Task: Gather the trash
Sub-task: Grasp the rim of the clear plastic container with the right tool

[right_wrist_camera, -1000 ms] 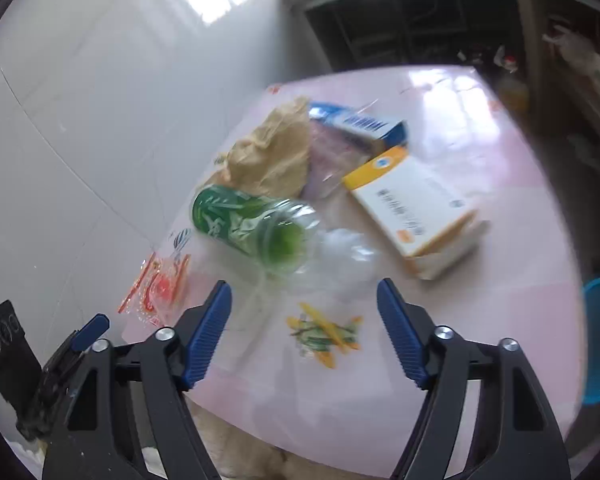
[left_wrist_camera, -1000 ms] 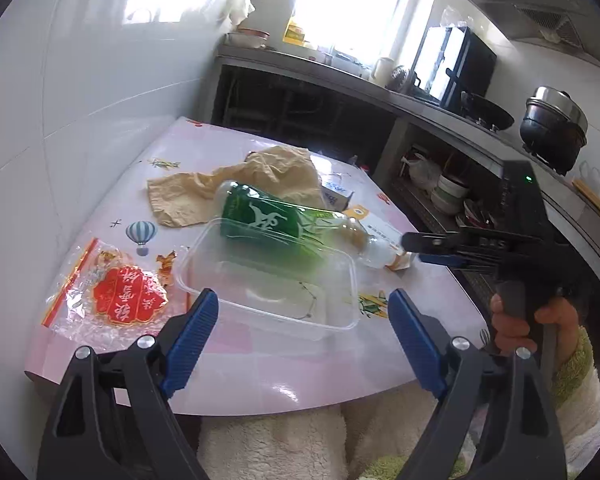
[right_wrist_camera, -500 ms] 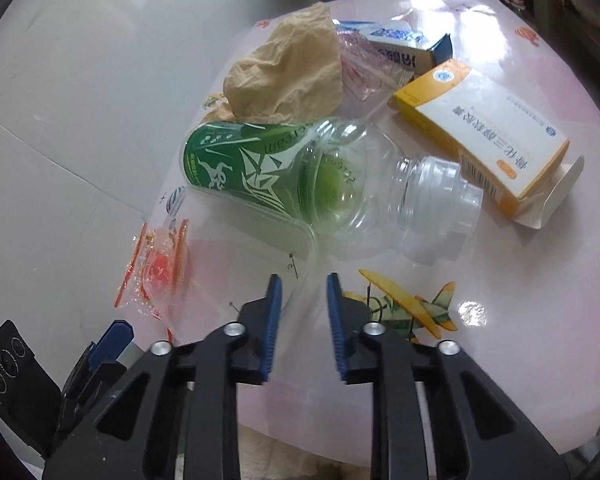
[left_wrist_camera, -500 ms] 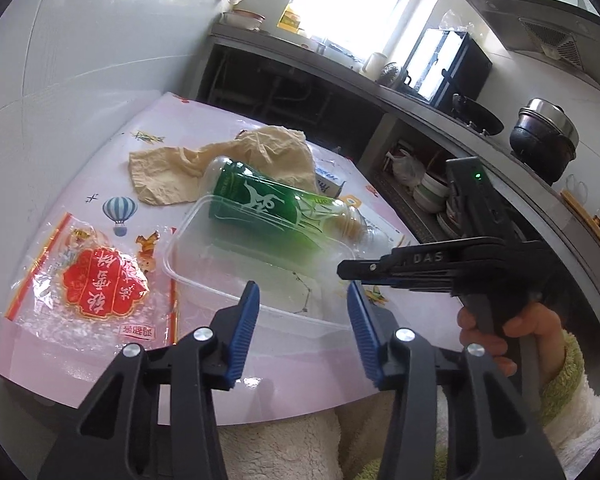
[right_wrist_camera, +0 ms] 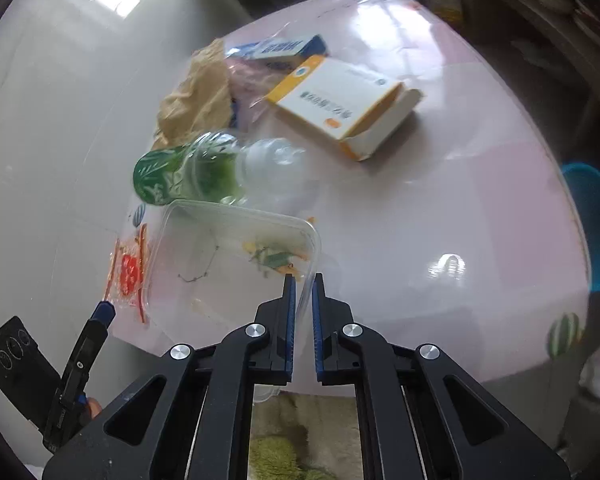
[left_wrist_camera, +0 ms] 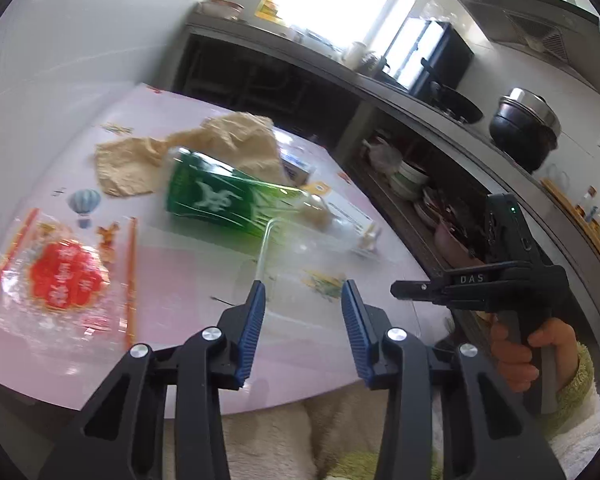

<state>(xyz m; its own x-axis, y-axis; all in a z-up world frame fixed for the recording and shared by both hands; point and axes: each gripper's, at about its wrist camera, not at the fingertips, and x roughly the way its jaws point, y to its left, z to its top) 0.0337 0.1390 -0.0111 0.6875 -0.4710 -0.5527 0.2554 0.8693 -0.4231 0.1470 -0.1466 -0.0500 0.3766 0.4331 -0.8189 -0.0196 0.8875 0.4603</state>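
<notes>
Container [right_wrist_camera: 236, 264], clear plastic, on pink table [right_wrist_camera: 440, 208] beside green-labelled bottle [right_wrist_camera: 188, 172]: my right gripper [right_wrist_camera: 303, 292] pinches its near rim. My left gripper [left_wrist_camera: 303, 300] hovers half-open, holding nothing.

Ahead of my fingers I count one clear plastic tray [right_wrist_camera: 228, 264], pinched at its rim, and one green-labelled bottle [right_wrist_camera: 188, 176] lying just beyond it. Farther out — two cardboard boxes: one orange-and-white [right_wrist_camera: 340, 104], one blue [right_wrist_camera: 288, 46]. One crumpled brown paper bag [right_wrist_camera: 196, 96] lies left of those, and one red snack wrapper [left_wrist_camera: 64, 276] to my far left — six pieces in all.
</notes>
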